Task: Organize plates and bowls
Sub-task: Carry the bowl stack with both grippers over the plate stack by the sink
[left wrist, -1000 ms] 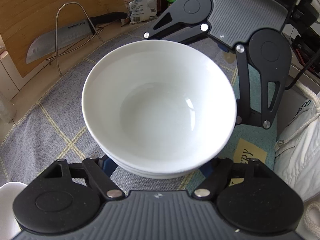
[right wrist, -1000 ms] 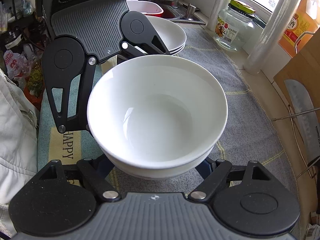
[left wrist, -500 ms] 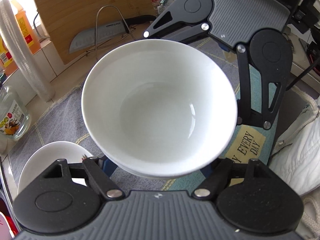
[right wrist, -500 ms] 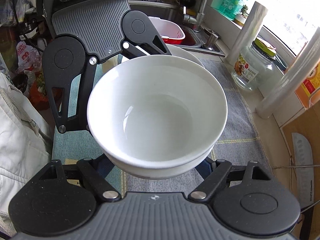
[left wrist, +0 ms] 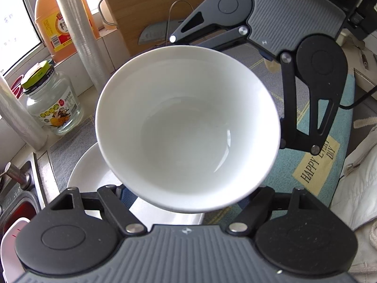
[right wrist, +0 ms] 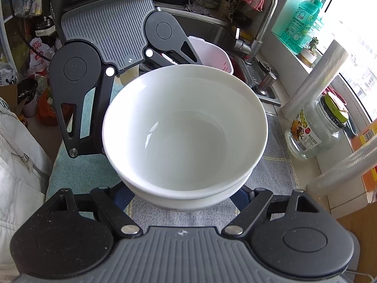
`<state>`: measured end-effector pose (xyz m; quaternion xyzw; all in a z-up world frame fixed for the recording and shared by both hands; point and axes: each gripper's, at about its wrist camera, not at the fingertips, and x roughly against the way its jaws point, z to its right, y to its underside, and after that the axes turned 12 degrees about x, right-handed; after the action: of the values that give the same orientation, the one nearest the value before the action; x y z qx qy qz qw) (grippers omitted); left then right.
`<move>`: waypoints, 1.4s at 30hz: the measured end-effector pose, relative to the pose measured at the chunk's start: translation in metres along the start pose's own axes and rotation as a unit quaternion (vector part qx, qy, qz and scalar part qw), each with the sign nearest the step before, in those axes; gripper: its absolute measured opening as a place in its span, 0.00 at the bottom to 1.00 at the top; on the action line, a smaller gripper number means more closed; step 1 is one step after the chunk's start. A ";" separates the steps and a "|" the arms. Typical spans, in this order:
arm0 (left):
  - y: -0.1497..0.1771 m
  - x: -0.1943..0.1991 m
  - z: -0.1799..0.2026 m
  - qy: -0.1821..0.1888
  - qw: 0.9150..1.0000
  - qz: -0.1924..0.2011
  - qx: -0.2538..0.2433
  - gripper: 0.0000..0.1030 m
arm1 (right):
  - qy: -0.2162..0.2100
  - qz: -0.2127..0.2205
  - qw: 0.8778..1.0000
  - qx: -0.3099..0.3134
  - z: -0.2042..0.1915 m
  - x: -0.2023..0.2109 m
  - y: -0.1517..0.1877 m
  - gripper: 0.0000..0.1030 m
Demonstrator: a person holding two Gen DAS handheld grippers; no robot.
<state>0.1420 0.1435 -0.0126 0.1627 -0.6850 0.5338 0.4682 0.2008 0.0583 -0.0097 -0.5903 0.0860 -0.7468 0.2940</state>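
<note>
Open grey cloth on the desk [right wrist: 271, 172] is left bare beside the glass jar [right wrist: 313, 129]. The window side is blocked by that jar, the rolls of plastic wrap [left wrist: 77, 30] and the orange bottle [left wrist: 59, 18]. Below the carried bowls [left wrist: 186, 127], a white plate [left wrist: 89, 172] occupies the edge by the sink [right wrist: 212, 30].

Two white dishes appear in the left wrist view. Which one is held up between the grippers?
The deep white bowl is held, with the left gripper and right gripper at its sides. The other white dish lies below on the grey mat.

Black linkage arms with silver screws flank a ribbed grey gripper [left wrist: 186, 202] body.
</note>
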 end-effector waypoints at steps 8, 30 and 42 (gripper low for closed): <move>0.010 -0.003 -0.030 -0.009 1.000 0.000 0.012 0.78 | -0.008 -0.003 1.000 0.010 0.017 -0.027 -0.021 0.85; 0.024 -0.028 -0.070 0.002 0.999 -0.028 0.039 0.78 | -0.027 -0.015 0.999 -0.021 0.036 -0.072 -0.030 0.85; 0.025 -0.029 -0.076 0.009 0.998 -0.029 0.055 0.78 | -0.031 -0.011 0.999 -0.036 0.040 -0.076 -0.030 0.85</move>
<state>0.1739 0.2118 -0.0515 0.2034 -0.6456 0.5584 0.4796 0.2377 0.1326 -0.0466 -0.6246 0.0972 -0.7276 0.2664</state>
